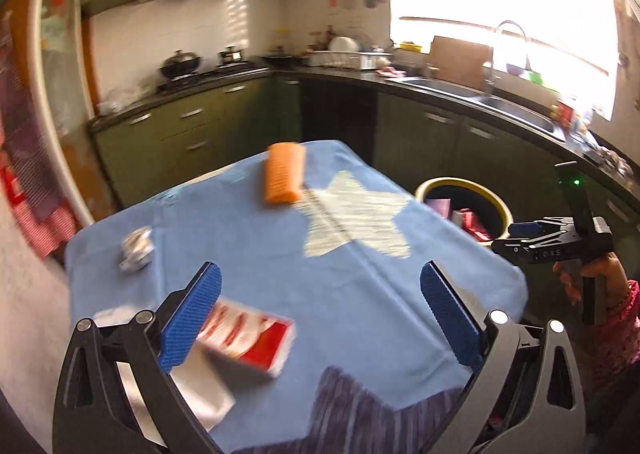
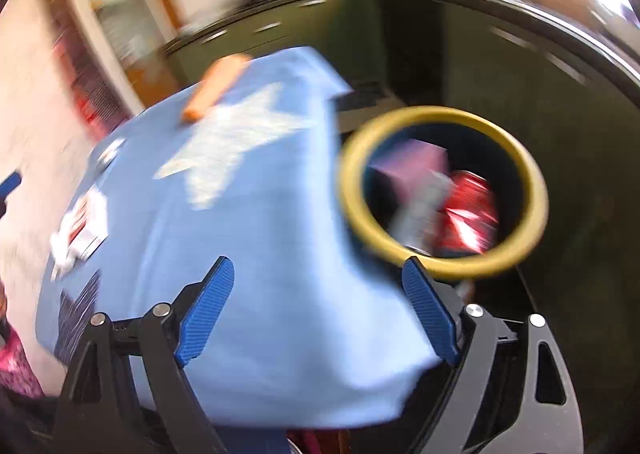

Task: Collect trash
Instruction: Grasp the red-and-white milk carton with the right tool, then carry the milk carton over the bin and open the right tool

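Note:
A table with a blue star-print cloth [image 1: 260,254] holds trash. A red and white carton [image 1: 252,338] lies at the near left, just right of my left gripper's left finger [image 1: 192,318]. A crumpled silver wrapper [image 1: 136,250] lies at the left and an orange ribbed item [image 1: 282,174] at the far end. My left gripper [image 1: 320,318] is open and empty above the near table edge. My right gripper [image 2: 316,314] is open and empty over the table's right edge; it also shows in the left wrist view [image 1: 528,238]. A yellow-rimmed bin [image 2: 440,190] beside the table holds purple and red packaging.
White paper [image 1: 200,394] lies under the carton at the near left. Green kitchen cabinets [image 1: 180,126], a stove with a wok [image 1: 180,64] and a sink [image 1: 460,88] ring the room behind the table. The bin also shows in the left wrist view [image 1: 464,206].

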`<action>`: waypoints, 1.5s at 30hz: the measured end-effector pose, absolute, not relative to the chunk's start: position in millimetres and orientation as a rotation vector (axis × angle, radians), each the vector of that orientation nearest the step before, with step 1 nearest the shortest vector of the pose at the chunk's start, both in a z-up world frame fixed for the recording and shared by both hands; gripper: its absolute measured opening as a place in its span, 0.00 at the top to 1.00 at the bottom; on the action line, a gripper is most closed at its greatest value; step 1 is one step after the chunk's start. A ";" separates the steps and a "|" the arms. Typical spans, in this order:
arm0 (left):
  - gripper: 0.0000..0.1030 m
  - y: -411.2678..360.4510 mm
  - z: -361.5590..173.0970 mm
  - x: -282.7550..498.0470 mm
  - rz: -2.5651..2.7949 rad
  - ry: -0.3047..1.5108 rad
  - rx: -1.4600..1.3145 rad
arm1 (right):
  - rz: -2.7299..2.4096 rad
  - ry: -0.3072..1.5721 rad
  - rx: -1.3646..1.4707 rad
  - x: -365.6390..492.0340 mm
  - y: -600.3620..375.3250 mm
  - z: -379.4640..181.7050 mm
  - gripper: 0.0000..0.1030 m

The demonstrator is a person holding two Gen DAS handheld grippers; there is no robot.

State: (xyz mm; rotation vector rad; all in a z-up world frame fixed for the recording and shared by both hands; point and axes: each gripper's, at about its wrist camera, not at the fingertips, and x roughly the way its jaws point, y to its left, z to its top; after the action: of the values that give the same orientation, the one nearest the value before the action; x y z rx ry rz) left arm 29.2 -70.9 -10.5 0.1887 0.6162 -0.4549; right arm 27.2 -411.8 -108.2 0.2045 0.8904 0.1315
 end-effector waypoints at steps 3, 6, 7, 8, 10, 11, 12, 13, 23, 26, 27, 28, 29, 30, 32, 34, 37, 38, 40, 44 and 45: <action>0.05 -33.9 -17.5 22.0 -0.361 0.631 0.168 | 0.286 0.886 0.097 44.4 -351.9 -101.9 0.19; 0.05 2.3 -22.4 16.6 -0.282 0.641 0.131 | 0.414 0.870 0.009 54.6 -299.6 -95.2 0.18; 0.05 10.2 -22.7 15.4 -0.265 0.642 0.122 | 0.464 0.861 -0.025 57.3 -278.4 -93.2 0.18; 0.05 23.9 -23.4 13.3 -0.237 0.644 0.106 | 0.517 0.851 -0.056 59.8 -257.7 -91.6 0.18; 0.05 36.9 -21.7 12.7 -0.204 0.644 0.092 | 0.600 0.841 -0.103 64.5 -220.0 -89.7 0.18; 0.05 43.7 -21.8 11.8 -0.181 0.643 0.085 | 0.626 0.840 -0.122 67.2 -205.7 -89.3 0.18; 0.05 49.1 -21.6 11.1 -0.168 0.642 0.078 | 0.653 0.835 -0.143 70.7 -190.4 -89.2 0.18; 0.05 53.3 -21.6 10.5 -0.159 0.641 0.070 | 0.673 0.830 -0.156 71.6 -179.8 -89.0 0.18; 0.05 77.4 -30.1 8.6 -0.156 0.650 0.028 | 0.724 0.879 -0.222 109.9 -108.0 -102.5 0.18; 0.05 79.1 -32.7 9.6 -0.154 0.655 0.018 | 0.706 0.915 -0.226 121.0 -101.1 -112.1 0.24; 0.05 80.2 -34.0 10.1 -0.154 0.657 0.014 | 0.708 0.929 -0.224 124.3 -99.1 -115.4 0.26; 0.05 81.2 -35.2 10.6 -0.155 0.660 0.011 | 0.706 0.939 -0.226 125.1 -96.5 -118.2 0.29; 0.05 81.5 -35.5 10.4 -0.155 0.662 0.010 | 0.703 0.948 -0.228 126.8 -94.6 -120.6 0.30; 0.05 81.9 -36.2 10.6 -0.154 0.663 0.009 | 0.701 0.951 -0.228 127.8 -93.5 -122.1 0.31; 0.05 82.0 -37.3 11.5 -0.156 0.665 0.007 | 0.701 0.958 -0.230 129.1 -90.8 -124.2 0.36; 0.05 80.9 -37.7 11.1 -0.157 0.667 0.007 | 0.697 0.963 -0.232 129.7 -89.3 -125.4 0.46; 0.05 78.3 -39.3 12.6 -0.163 0.673 0.009 | 0.683 0.967 -0.230 131.2 -89.6 -126.0 0.51; 0.05 77.1 -40.7 12.7 -0.166 0.675 0.011 | 0.682 0.968 -0.227 130.9 -90.7 -125.7 0.51; 0.05 76.1 -41.8 13.8 -0.169 0.677 0.014 | 0.680 0.964 -0.218 129.1 -93.4 -124.0 0.52; 0.05 73.1 -41.1 15.9 -0.176 0.677 0.020 | 0.674 0.945 -0.190 123.2 -101.4 -116.2 0.52; 0.05 71.6 -41.1 16.1 -0.179 0.678 0.022 | 0.673 0.935 -0.181 120.6 -104.8 -113.1 0.52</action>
State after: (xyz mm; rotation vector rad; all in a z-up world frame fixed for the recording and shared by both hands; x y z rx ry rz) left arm 16.1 71.6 -41.1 0.0222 0.6780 -0.1794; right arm 120.6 -104.8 -113.1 -0.1810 0.9353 0.6726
